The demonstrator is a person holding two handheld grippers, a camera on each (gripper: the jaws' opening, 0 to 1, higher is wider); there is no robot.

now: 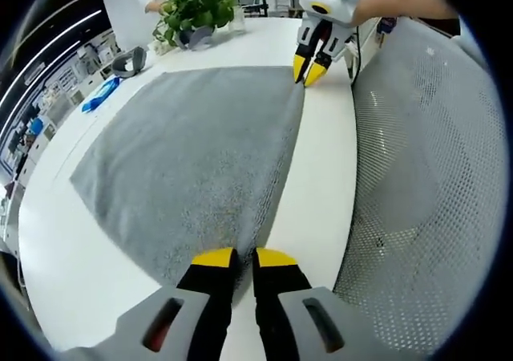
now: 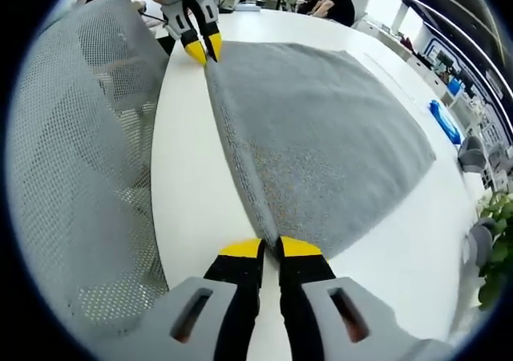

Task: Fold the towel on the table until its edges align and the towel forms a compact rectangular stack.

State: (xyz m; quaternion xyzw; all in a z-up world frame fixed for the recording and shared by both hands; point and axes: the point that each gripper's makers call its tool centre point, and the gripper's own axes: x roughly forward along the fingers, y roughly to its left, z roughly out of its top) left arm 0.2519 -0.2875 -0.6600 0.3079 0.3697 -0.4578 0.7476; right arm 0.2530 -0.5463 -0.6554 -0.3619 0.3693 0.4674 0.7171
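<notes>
Grey towel [image 1: 192,160] spread flat on white table [image 1: 321,200], left gripper [image 1: 244,257] pinched tight on near corner at 6 o'clock, right gripper [image 1: 309,74] clamped on far corner at 1 o'clock, raised fold edge stretched between both

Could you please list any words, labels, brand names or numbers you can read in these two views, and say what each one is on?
No text can be read in either view.
The grey towel shows no tag or label.
The left hand-held gripper and right hand-held gripper carry no legible marking.
The white table has no print.
The shelves at the edge are too small and blurred to read.
</notes>
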